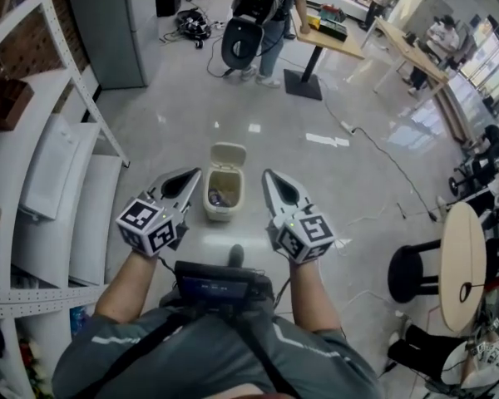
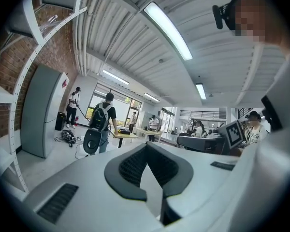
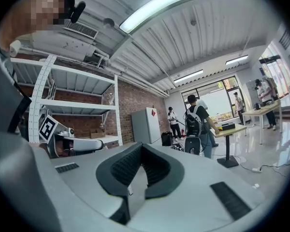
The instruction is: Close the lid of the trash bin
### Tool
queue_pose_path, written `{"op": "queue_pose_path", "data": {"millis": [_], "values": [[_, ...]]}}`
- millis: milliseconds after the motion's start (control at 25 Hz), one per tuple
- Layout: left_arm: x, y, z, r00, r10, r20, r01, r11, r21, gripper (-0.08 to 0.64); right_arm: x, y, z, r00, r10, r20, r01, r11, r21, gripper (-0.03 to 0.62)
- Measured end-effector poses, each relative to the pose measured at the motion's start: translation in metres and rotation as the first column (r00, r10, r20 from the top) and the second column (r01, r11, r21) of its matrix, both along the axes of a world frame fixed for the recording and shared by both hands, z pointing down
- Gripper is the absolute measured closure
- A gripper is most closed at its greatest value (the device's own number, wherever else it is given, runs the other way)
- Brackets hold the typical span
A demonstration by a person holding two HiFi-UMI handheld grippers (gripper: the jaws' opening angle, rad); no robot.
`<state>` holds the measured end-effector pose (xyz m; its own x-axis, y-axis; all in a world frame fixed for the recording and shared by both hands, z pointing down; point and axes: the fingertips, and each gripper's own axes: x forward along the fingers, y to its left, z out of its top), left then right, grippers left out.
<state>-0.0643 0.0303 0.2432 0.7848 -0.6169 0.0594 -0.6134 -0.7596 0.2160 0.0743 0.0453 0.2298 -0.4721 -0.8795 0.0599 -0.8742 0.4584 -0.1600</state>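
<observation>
Currently both tongs, left (image 1: 188, 178) and right (image 1: 273, 179), are pressed together and empty, held above the bin (image 1: 223, 194) on the floor. I'd lower one behind its raised lid (image 1: 229, 154) and nudge it gently forward.

The glossy grey floor (image 1: 191, 98) carries the open trash bin (image 1: 223, 194), a cable (image 1: 391, 163) and a black stool (image 1: 408, 271).

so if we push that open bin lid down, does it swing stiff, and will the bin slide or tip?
The lid looks like thin rigid plastic hinged at the far edge, so it likely swings as one piece. The trash bin is small and holds little, so it is probably light; on the glossy floor it may skid.
</observation>
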Motion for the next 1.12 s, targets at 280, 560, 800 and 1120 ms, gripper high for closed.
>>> {"op": "queue_pose_path", "data": {"millis": [280, 560, 800, 1120], "values": [[0.038, -0.071, -0.015, 0.999, -0.043, 0.009, 0.043, 0.999, 0.032, 0.563, 0.036, -0.072, -0.007, 0.998, -0.065, -0.011, 0.065, 0.998, 0.022, 0.581], [0.047, -0.115, -0.017, 0.993, -0.120, 0.010, 0.119, 0.993, 0.025, 0.563, 0.057, -0.125, -0.019, 0.994, -0.100, 0.036, 0.099, 0.994, 0.042, 0.581], [0.046, -0.151, -0.013, 0.996, -0.083, 0.031, 0.083, 0.997, 0.000, 0.563, 0.050, -0.164, -0.008, 0.994, -0.097, 0.044, 0.097, 0.995, 0.013, 0.581], [0.024, -0.209, -0.004, 1.000, 0.007, 0.014, -0.007, 1.000, -0.015, 0.563, 0.033, -0.211, 0.006, 1.000, 0.007, 0.017, -0.006, 0.999, -0.045, 0.581]]}}
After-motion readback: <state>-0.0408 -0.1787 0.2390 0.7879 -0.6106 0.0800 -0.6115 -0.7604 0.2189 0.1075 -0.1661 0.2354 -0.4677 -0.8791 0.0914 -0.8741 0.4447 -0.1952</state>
